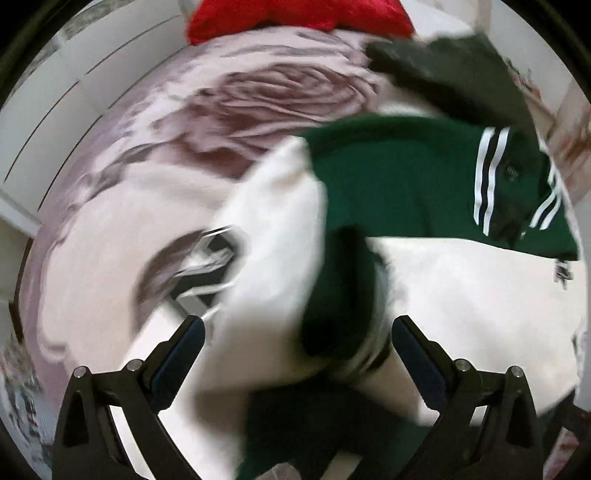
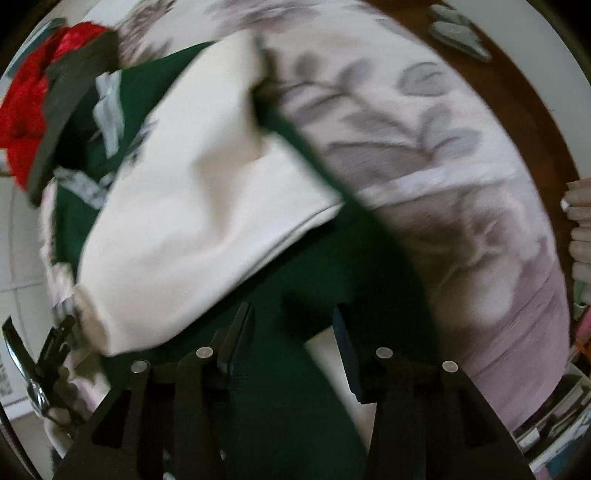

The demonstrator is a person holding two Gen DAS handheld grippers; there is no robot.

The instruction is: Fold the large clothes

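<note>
Lying blurred — green jacket (image 1: pixel 399 173), label unreadable — on bedspread (image 1: pixel 110 229).

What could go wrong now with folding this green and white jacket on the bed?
1. The jaws of both the left gripper and the right gripper stand open over the jacket, so a fold may flop back.
2. The dark garment and red cloth lie close by and could get dragged in.
3. The rumpled floral bedspread could snag.

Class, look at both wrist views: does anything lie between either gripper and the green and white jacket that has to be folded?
Nothing visible does. The jacket lies right under the left gripper and the right gripper, both with jaws apart, cloth showing between them.
</note>
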